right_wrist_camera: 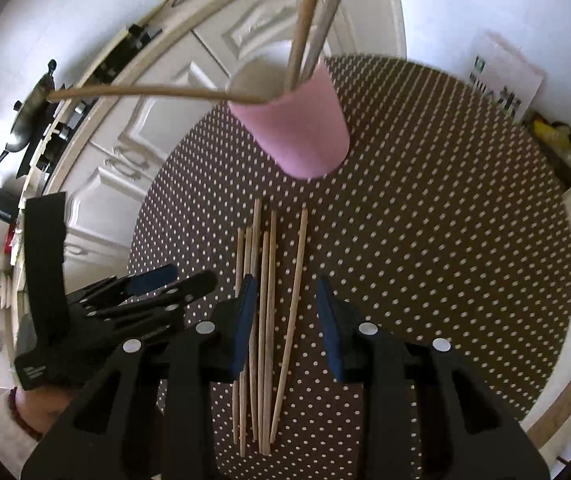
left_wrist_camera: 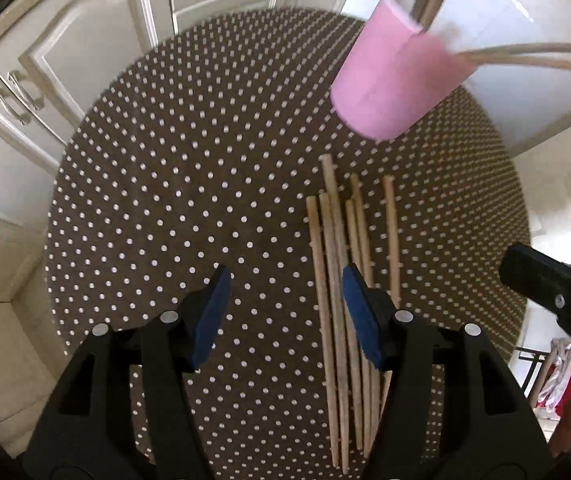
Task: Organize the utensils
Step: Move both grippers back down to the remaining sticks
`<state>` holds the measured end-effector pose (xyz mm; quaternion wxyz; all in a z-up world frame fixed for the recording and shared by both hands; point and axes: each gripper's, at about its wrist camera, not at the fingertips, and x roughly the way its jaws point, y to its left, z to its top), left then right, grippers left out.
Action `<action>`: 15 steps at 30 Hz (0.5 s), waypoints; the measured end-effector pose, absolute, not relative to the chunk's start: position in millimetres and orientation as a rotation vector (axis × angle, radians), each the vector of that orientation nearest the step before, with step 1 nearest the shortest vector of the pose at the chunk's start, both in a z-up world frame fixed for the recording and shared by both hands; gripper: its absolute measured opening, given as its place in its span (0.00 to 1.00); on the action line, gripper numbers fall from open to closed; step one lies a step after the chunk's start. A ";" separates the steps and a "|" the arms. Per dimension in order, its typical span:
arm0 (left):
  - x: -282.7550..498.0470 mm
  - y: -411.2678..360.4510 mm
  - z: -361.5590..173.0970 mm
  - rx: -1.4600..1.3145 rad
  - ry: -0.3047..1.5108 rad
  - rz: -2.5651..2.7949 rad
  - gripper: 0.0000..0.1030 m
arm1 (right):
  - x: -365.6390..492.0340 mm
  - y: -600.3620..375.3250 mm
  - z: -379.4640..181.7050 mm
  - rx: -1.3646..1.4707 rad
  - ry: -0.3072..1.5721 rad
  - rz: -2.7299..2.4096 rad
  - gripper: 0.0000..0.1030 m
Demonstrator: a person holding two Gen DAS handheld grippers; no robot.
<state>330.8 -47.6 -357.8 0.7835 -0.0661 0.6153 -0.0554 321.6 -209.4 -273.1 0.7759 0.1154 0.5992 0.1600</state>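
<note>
Several wooden chopsticks (left_wrist_camera: 339,280) lie side by side on a round table with a brown polka-dot cloth (left_wrist_camera: 189,184). A pink cup (left_wrist_camera: 393,72) stands beyond them with a few sticks leaning out. My left gripper (left_wrist_camera: 285,312) hangs open over the cloth, its right finger above the chopstick bundle. In the right wrist view the same chopsticks (right_wrist_camera: 265,300) run under the gap of my right gripper (right_wrist_camera: 287,320), whose jaws stand apart with nothing pressed between them. The pink cup (right_wrist_camera: 297,128) is farther ahead. The left gripper (right_wrist_camera: 177,282) shows at the left there.
Cream cabinet doors (left_wrist_camera: 65,60) stand behind the table, close to its far edge. A counter with a dark pan (right_wrist_camera: 25,120) curves along the left of the right wrist view. The right gripper's body (left_wrist_camera: 549,288) sits beside the table's right rim.
</note>
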 end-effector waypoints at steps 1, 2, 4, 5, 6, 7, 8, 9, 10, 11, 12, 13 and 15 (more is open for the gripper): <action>333.9 -47.5 -364.5 -0.139 1.342 -0.103 0.55 | 323.9 -208.4 -276.9 0.254 1.312 0.352 0.28; 336.9 -47.8 -367.8 -0.143 1.351 -0.098 0.55 | 325.8 -207.1 -279.3 0.254 1.320 0.355 0.28; 342.6 -49.0 -378.9 -0.151 1.382 -0.090 0.54 | 329.4 -204.8 -284.5 0.257 1.340 0.361 0.28; 345.0 -50.3 -382.1 -0.141 1.388 -0.087 0.54 | 331.9 -204.1 -287.7 0.265 1.352 0.366 0.28; 346.9 -52.4 -384.9 -0.132 1.391 -0.087 0.54 | 334.5 -203.9 -290.3 0.268 1.361 0.367 0.28; 349.4 -55.0 -386.4 -0.121 1.389 -0.087 0.54 | 336.5 -203.6 -292.4 0.268 1.366 0.367 0.28; 351.3 -58.2 -387.6 -0.113 1.387 -0.088 0.54 | 339.4 -203.3 -295.3 0.269 1.375 0.366 0.28; 353.7 -60.5 -388.4 -0.101 1.385 -0.089 0.54 | 341.5 -203.0 -298.3 0.269 1.381 0.366 0.28; 357.4 -64.4 -388.5 -0.093 1.385 -0.088 0.54 | 343.9 -202.8 -300.3 0.267 1.388 0.364 0.28; 359.6 -66.2 -389.0 -0.086 1.384 -0.086 0.54 | 345.2 -202.3 -302.3 0.264 1.392 0.361 0.28; 361.9 -68.7 -389.6 -0.074 1.383 -0.084 0.54 | 347.3 -202.2 -304.8 0.263 1.400 0.358 0.28; 363.0 -71.5 -390.0 -0.059 1.382 -0.083 0.54 | 349.2 -202.6 -307.1 0.265 1.408 0.356 0.28; 367.2 -78.1 -391.4 -0.029 1.383 -0.079 0.55 | 353.1 -204.1 -311.9 0.268 1.422 0.350 0.28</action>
